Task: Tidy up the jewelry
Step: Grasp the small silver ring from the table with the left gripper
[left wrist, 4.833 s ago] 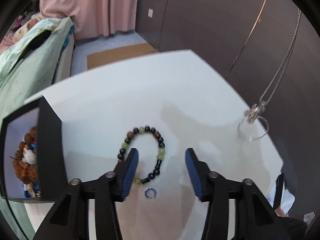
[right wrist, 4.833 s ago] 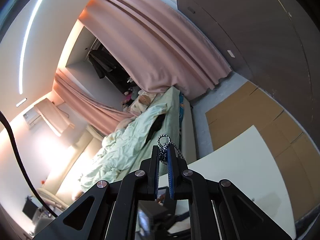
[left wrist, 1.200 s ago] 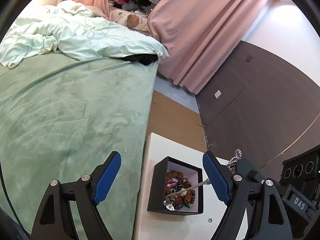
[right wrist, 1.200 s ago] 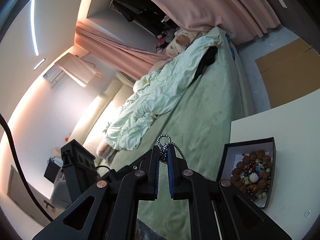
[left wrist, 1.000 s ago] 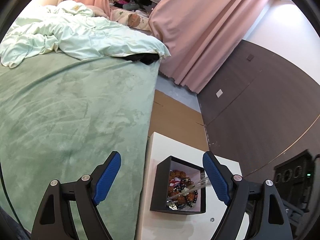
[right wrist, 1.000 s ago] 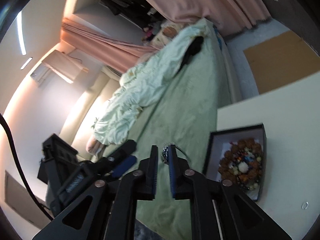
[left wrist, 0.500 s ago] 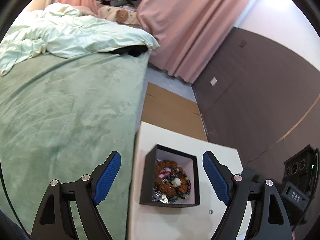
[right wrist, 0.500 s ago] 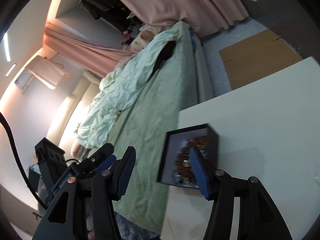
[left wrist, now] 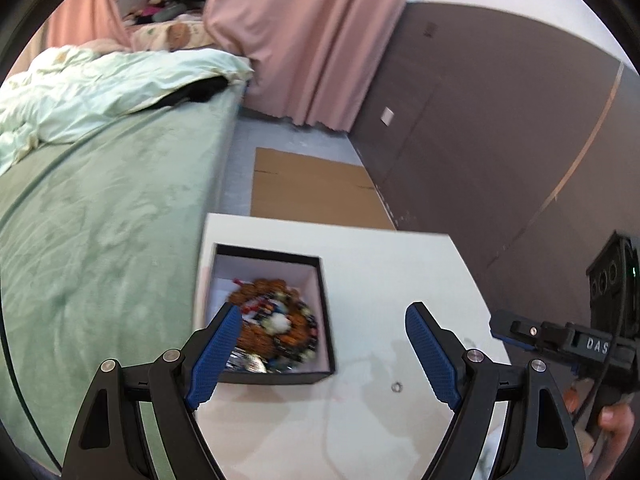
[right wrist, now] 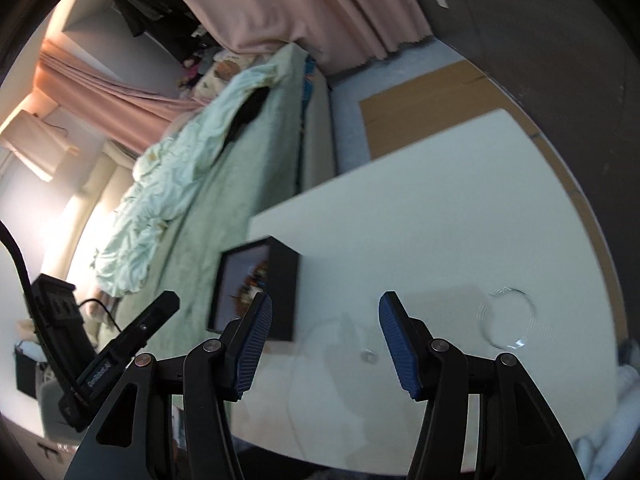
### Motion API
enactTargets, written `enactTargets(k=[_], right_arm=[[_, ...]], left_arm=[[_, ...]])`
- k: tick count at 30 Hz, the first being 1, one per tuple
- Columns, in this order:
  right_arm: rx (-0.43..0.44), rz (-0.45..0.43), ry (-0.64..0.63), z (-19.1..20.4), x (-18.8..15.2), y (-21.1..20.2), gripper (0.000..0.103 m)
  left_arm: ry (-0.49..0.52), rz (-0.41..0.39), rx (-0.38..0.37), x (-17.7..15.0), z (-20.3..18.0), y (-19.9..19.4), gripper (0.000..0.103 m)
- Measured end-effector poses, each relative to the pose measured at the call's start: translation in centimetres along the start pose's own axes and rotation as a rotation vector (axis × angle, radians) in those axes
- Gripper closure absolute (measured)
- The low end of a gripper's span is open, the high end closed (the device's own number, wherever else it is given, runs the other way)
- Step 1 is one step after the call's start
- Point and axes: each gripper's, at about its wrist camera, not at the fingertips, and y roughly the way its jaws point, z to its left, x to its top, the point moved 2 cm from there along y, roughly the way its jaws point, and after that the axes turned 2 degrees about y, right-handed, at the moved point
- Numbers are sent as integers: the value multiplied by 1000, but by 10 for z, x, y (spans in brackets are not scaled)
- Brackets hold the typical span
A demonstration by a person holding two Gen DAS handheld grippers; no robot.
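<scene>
A black jewelry box [left wrist: 326, 320] with a white lining stands on the white table [left wrist: 380, 264] and holds a pile of beaded bracelets [left wrist: 276, 326] and a silver chain. A small silver ring [left wrist: 397, 387] lies on the table right of the box. My left gripper [left wrist: 322, 354] is open and empty above the box's near edge. My right gripper [right wrist: 322, 338] is open and empty; the box [right wrist: 282, 292] is just left of it, the ring [right wrist: 369, 356] below between its fingers. A clear bangle [right wrist: 507, 322] lies to its right.
A green bed [left wrist: 92, 216] with a pale duvet borders the table's left side. Cardboard sheets [left wrist: 312, 188] lie on the floor beyond the table. A dark wall [left wrist: 500, 140] and pink curtains [left wrist: 304, 40] stand behind. The right gripper's body [left wrist: 568, 344] shows at the left view's right edge.
My right gripper opened and let go of the silver chain, which now lies in the box. Both grippers have tilted down toward the table.
</scene>
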Motion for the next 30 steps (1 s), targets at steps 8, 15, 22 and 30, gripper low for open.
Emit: enactTargets(k=[8,15,22,30], right_arm=[[-110,61,-5,-36,-4,1,46],[-235,114,2,-68,-8,6,46],[-261,158,22,-89,-11,8,34],[-291,149,52,-109,-13,-2,28]], left_arm=[[116,73,18,-23,-42,19,19],[175,127,-6,-43,-68,34,21],[196,195,-3,-58,-78,53,40],[243,224,5,-75,-89,70,43]])
